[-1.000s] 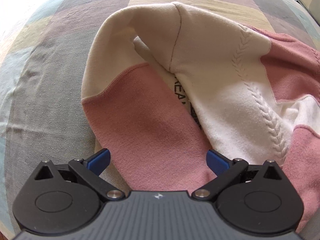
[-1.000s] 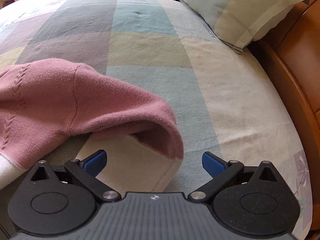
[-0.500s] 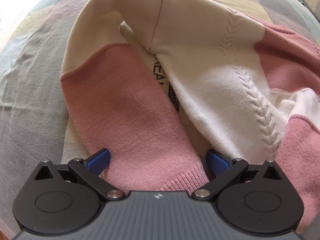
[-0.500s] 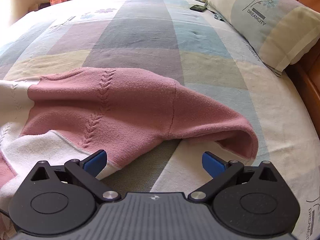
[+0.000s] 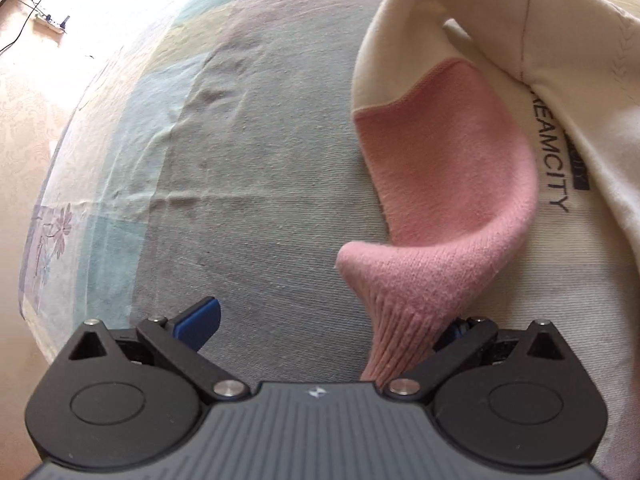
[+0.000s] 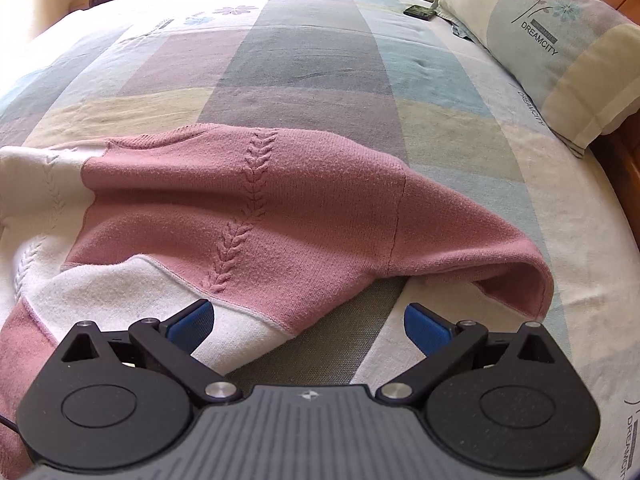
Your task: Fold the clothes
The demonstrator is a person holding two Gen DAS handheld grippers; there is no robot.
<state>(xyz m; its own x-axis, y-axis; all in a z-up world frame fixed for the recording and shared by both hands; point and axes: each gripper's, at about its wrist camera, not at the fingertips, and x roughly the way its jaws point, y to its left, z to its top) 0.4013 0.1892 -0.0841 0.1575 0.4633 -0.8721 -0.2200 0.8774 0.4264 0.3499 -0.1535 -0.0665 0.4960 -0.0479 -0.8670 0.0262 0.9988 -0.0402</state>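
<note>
A pink and cream knit sweater (image 6: 280,200) lies spread on the checked bedsheet (image 6: 312,60). In the left wrist view its left sleeve (image 5: 448,168) curls toward me. The ribbed pink cuff (image 5: 400,340) drapes across the inner side of the right finger and hides its blue pad. My left gripper (image 5: 332,316) is open, its fingers wide apart. My right gripper (image 6: 308,316) is also open and holds nothing. It hovers just short of the sweater's hem, with the pink right sleeve (image 6: 500,264) arching ahead to the right.
A pillow (image 6: 540,52) printed DREAMCITY lies at the far right by the wooden bed frame (image 6: 628,160). A small dark object (image 6: 418,11) sits near it. In the left wrist view the bed edge (image 5: 36,208) falls off to the floor, where a power strip (image 5: 50,24) lies.
The left gripper has swung left toward the bed edge, and the cuff now rests against its right finger. The right gripper has drawn back, so more of the sweater shows.
</note>
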